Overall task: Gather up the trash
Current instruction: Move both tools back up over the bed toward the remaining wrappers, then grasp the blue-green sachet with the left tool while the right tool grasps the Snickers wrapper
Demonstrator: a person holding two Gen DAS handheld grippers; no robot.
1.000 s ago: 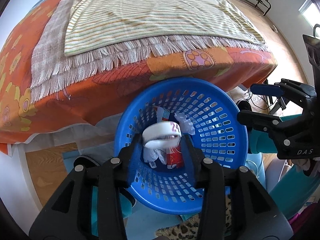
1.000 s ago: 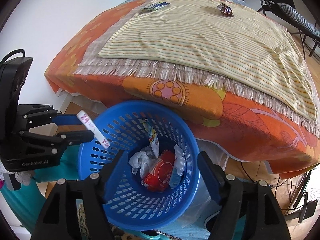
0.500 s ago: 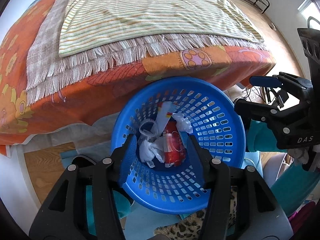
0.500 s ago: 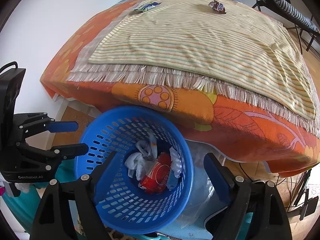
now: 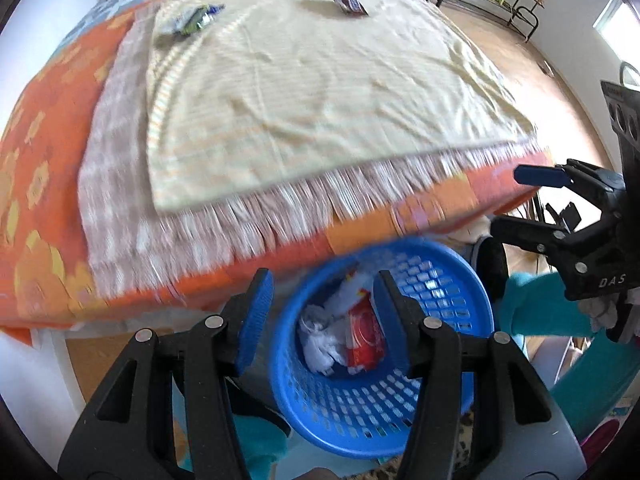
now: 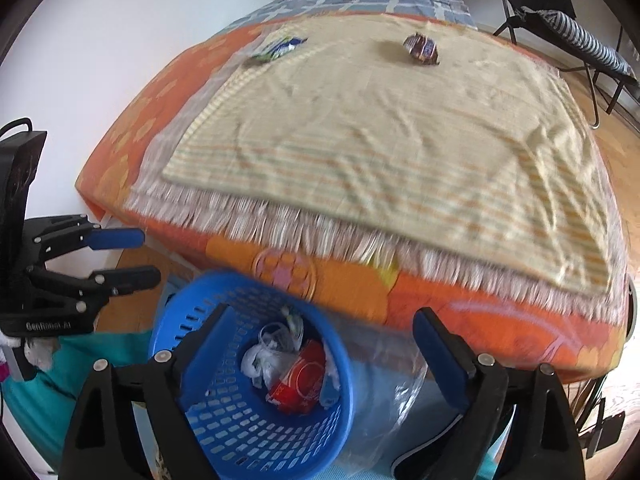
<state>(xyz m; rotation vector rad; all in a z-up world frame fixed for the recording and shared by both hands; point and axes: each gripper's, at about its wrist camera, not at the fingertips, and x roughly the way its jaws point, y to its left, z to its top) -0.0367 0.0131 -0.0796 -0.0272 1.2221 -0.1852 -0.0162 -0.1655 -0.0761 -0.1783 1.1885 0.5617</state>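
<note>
Basket [image 5: 436,412] below empty jaws (trash inside).

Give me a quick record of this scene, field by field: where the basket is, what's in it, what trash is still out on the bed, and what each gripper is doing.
basket: blue basket on the floor at the foot of the bed
basket contents: red wrapper, white crumpled plastic
trash left on bed: green and blue wrapper, brown wrapper, both on the striped blanket
left gripper: open, empty
right gripper: jaws opening, nothing between them
</note>
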